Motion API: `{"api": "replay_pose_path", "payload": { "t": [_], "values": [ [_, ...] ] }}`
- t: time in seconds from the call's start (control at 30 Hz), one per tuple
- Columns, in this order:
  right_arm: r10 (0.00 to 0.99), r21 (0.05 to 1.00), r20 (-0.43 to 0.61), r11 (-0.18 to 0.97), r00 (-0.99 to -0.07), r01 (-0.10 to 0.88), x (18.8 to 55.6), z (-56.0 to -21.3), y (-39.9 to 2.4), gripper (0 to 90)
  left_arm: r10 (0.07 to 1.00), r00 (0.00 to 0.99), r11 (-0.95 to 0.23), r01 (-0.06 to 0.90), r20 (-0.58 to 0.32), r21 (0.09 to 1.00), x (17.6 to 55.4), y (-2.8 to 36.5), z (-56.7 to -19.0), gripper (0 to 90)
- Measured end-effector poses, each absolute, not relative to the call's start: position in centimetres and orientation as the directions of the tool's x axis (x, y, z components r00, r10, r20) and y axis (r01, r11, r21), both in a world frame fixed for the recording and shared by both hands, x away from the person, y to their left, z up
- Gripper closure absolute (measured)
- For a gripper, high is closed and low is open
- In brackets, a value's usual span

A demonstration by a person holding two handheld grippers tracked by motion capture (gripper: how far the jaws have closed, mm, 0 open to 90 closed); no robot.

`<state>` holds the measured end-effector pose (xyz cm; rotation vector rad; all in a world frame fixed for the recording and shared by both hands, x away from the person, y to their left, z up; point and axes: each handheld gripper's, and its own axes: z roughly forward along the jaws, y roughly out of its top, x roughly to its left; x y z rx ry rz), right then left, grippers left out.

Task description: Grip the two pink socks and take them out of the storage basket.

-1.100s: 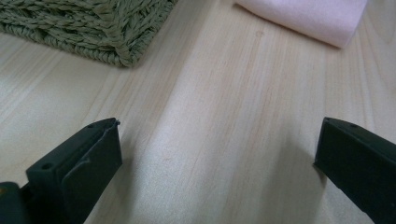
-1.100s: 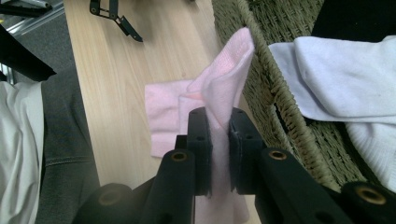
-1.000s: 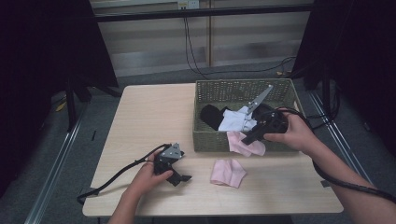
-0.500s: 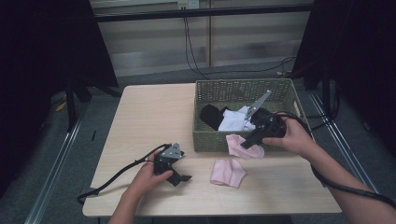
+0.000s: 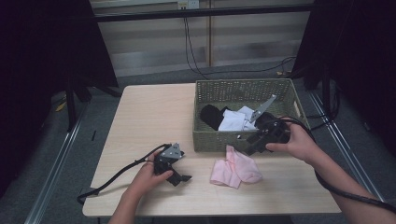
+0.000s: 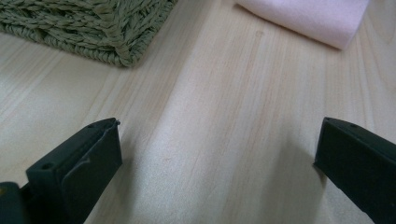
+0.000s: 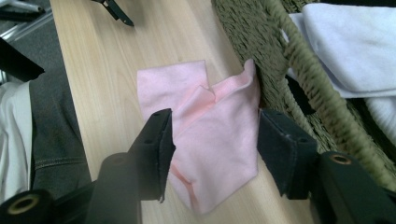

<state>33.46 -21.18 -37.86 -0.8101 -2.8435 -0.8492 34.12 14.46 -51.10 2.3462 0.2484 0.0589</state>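
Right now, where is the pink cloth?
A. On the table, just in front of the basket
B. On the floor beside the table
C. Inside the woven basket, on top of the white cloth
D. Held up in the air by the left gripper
A: the pink cloth lies flat on the table, against the front wall of the basket, with the right gripper open above it.

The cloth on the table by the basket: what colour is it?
Pale pink, plain. The cloth shows best in the right gripper view, lying between that claw's open jaws.
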Motion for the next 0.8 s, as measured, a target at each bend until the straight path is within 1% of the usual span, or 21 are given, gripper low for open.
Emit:
{"api": "replay_pose_path", "payload": {
  "t": [0.23, 0.43, 0.5, 0.8],
  "values": [
    [0.496, 0.493, 0.201, 0.694, -0.845, 0.524, 32.5, -39.4, -22.3, 37.3, 0.195, 0.980, -0.693, 0.160, -0.032, 0.703, 34.1, 14.5, -51.1, 0.0],
    [0.518, 0.496, 0.193, 0.681, -0.833, 0.539, 31.4, -40.8, -23.2, 35.2, 0.195, 0.980, -0.692, 0.161, -0.032, 0.703, 34.1, 14.5, -51.1, 0.0],
    [0.519, 0.511, 0.199, 0.669, -0.831, 0.540, 31.3, -41.4, -23.6, 34.8, 0.196, 0.980, -0.691, 0.161, -0.031, 0.705, 34.1, 14.5, -51.1, 0.0],
    [0.569, 0.531, 0.194, 0.624, -0.799, 0.574, 29.7, -43.9, -25.5, 30.8, 0.195, 0.980, -0.692, 0.161, -0.032, 0.704, 34.1, 14.5, -51.1, 0.0]
  ]
}}
